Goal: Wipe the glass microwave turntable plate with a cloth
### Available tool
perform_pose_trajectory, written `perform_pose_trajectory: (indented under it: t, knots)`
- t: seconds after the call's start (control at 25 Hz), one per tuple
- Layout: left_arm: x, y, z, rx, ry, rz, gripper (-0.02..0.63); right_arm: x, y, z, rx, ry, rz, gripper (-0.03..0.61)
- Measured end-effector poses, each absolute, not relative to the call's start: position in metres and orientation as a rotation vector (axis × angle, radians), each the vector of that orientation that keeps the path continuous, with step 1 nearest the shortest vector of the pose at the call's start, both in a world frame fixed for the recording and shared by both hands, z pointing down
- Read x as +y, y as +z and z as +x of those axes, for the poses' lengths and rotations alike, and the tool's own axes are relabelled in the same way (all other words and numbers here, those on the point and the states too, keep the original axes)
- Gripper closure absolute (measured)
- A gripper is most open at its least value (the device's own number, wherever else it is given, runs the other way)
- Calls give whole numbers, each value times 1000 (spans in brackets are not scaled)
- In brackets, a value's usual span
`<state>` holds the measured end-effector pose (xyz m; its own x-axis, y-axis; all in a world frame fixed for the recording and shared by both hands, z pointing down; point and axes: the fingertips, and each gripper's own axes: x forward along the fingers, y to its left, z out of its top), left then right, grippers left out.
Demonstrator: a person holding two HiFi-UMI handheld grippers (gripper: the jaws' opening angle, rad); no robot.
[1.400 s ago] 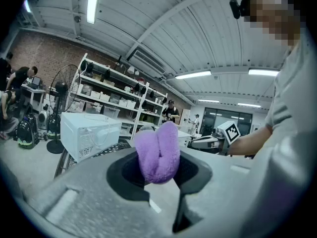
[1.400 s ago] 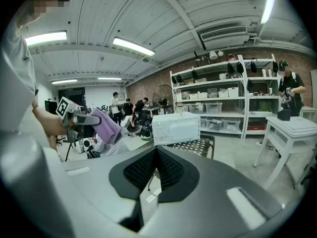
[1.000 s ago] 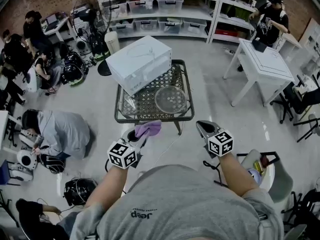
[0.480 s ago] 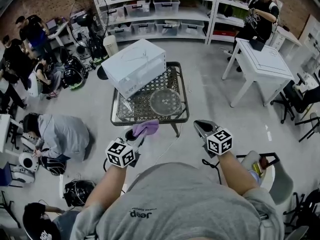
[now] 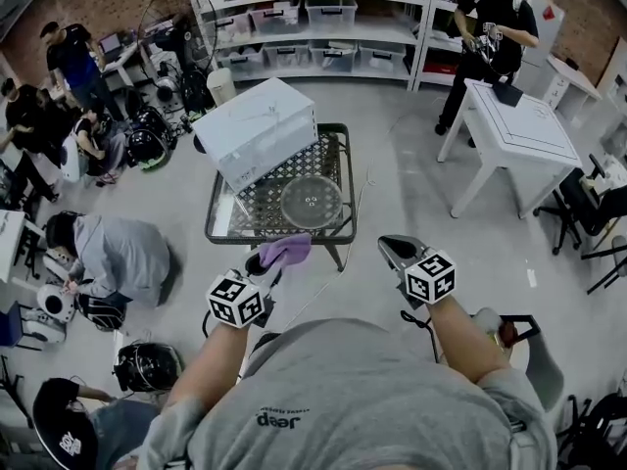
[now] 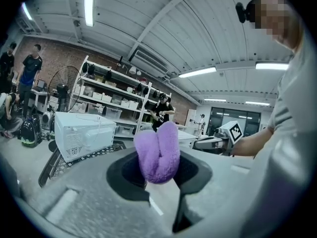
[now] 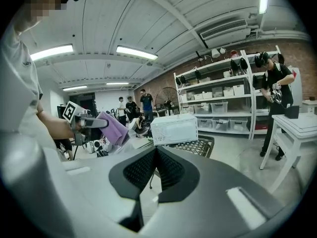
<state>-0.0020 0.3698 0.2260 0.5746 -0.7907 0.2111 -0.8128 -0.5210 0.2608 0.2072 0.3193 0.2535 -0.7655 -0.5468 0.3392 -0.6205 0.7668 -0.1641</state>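
On the mesh table (image 5: pixel 277 238), beside the microwave (image 5: pixel 257 130), the glass plate (image 5: pixel 312 202) has drifted slightly left in the head view. Both grippers stay short of the table's near edge. The left gripper (image 5: pixel 269 262) clamps the purple cloth (image 5: pixel 288 250), while the right gripper (image 5: pixel 397 251) is closed on nothing. Wiping likely hasn't begun.

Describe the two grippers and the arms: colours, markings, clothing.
The left gripper and right gripper both have light grey moulded bodies that taper forward. Their black pads are textured with a fine dot grid. Each carries a white cube with black square markers at its rear. The person wears a grey short-sleeved T-shirt, forearms bare.
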Motion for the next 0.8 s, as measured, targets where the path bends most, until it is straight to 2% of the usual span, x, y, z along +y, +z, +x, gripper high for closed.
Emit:
perform_pose_trajectory:
  t: [0.4,0.8]
  knots:
    - [301,242,-39,-1235,85,2515,512,262,272,170,-2670,405,942,569]
    - [146,247,-121,-974,139,2655,512,143,277,69,-2578,430,1092,569]
